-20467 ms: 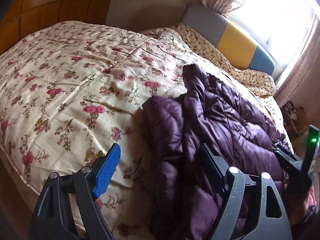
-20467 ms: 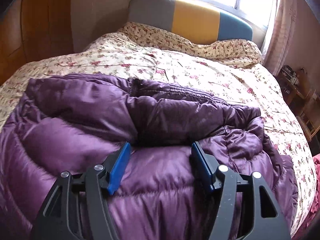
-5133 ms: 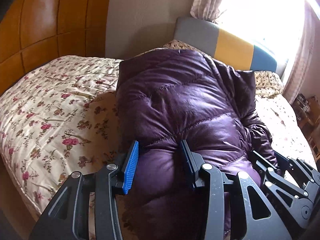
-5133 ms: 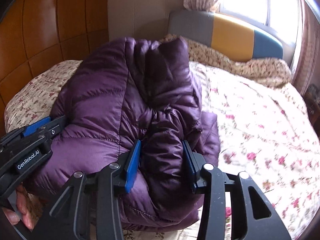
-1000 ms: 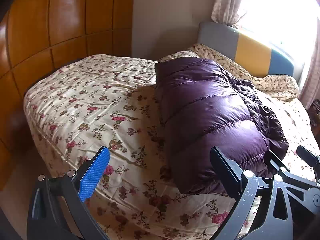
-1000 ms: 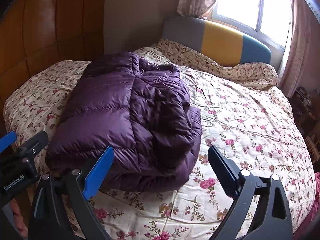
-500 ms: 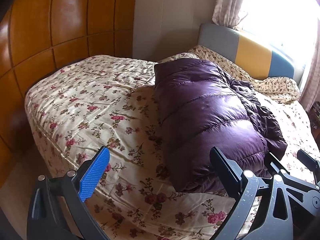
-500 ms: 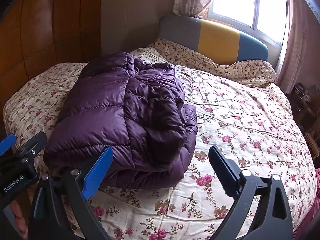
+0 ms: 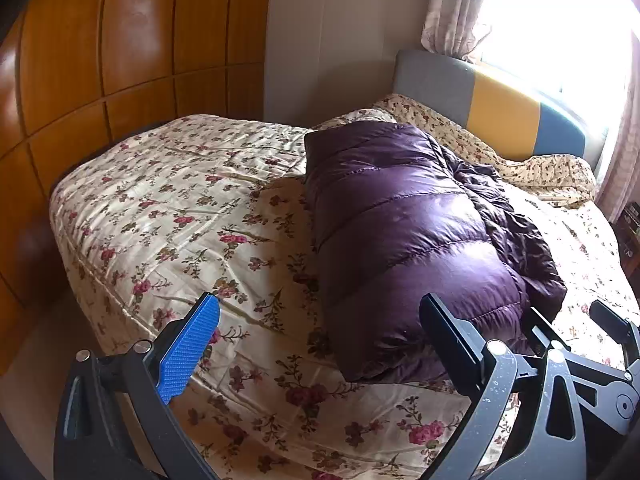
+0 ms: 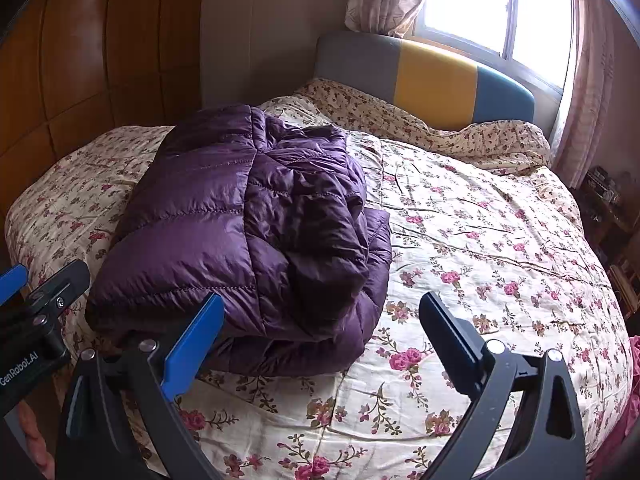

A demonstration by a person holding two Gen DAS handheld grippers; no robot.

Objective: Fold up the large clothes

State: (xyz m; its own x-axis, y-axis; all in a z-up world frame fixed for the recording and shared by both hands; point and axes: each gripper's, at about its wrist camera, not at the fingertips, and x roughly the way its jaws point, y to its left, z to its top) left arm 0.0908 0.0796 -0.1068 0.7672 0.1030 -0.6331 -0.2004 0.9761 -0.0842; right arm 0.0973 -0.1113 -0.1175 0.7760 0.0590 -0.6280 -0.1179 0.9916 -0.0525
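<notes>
Bed (image 9: 168, 216) with a floral quilt carries one folded purple jacket (image 9: 404, 236), lying as a bundle on the side nearer the wooden wall (image 9: 100, 48). Two grippers show: left gripper (image 9: 320, 340) and right gripper (image 10: 320, 332), each held level above the bed's near edge, fingers wide and holding nothing, short of the jacket
</notes>
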